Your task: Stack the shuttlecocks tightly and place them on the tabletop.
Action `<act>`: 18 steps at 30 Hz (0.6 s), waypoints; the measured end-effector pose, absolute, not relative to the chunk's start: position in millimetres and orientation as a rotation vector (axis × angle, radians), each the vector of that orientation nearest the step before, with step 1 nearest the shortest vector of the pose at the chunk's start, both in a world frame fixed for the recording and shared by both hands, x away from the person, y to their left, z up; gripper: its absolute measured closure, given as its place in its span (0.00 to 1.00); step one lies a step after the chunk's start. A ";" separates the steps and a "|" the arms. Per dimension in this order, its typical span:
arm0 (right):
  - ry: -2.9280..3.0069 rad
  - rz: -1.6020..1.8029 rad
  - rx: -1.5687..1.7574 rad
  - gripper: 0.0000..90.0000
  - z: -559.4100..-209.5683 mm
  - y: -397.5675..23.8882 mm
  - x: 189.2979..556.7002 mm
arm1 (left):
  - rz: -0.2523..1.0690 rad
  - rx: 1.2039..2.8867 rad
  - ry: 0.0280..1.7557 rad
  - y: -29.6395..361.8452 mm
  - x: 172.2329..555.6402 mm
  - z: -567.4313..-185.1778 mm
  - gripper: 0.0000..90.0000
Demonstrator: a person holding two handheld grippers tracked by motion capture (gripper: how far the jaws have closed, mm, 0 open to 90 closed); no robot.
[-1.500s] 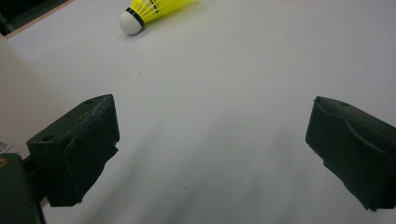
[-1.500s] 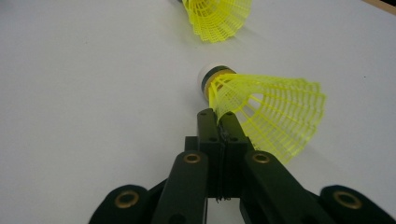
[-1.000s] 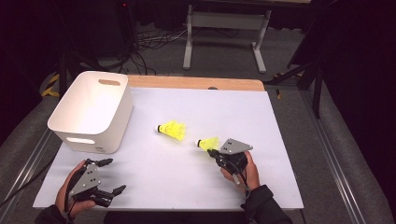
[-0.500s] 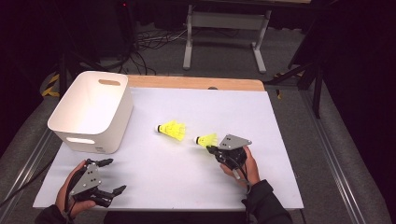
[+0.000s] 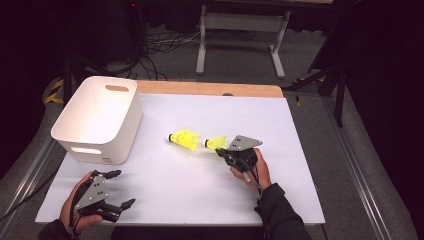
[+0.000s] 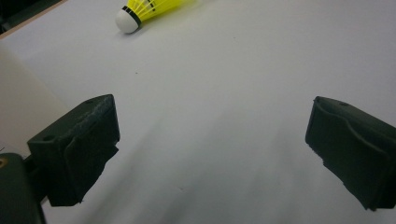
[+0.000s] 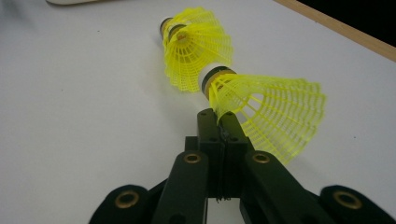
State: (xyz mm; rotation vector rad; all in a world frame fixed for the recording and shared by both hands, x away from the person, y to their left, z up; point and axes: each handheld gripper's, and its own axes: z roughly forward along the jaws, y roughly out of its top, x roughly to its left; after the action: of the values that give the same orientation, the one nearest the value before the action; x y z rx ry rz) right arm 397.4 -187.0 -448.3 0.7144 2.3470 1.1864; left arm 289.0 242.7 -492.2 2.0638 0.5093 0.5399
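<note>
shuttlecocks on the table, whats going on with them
A person works two handheld grippers at a white table. The right gripper is shut on the skirt edge of one yellow shuttlecock, carrying it right up against the second shuttlecock lying mid-table. The left gripper rests open near the front edge. A white bin stands at the left.

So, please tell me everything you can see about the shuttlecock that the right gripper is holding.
The held shuttlecock has a bright yellow skirt that looks like plastic mesh, with open ribs, and a white rounded head with a dark band. The right gripper is shut on the skirt's edge near the head, pinching the mesh between its black jaws. It lies roughly level just above the white table, head pointing toward the second shuttlecock, whose skirt it nearly touches or touches; I cannot tell which.
</note>
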 end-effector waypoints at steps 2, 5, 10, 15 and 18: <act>2.346 1.202 0.722 1.00 -448.1 -184.9 401.1 | 0.539 2.063 0.511 242.9 288.8 -492.1 0.04; 2.349 1.217 0.730 1.00 -448.4 -180.9 406.0 | 0.539 2.063 0.510 242.7 288.9 -492.1 0.04; 2.361 1.209 0.726 1.00 -449.5 -172.3 412.2 | 0.538 2.069 0.502 242.1 288.7 -492.1 0.04; 2.377 1.204 0.735 1.00 -452.2 -164.8 416.9 | 0.536 2.069 0.500 242.0 288.8 -492.1 0.04; 2.379 1.205 0.748 1.00 -455.0 -161.7 419.6 | 0.535 2.070 0.499 241.8 288.9 -492.2 0.04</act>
State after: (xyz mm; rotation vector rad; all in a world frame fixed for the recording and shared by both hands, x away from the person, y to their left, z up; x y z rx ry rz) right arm 419.6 -161.7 -455.0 0.7482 2.3792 1.2052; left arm 288.9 241.8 -492.2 2.0697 0.4989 0.5348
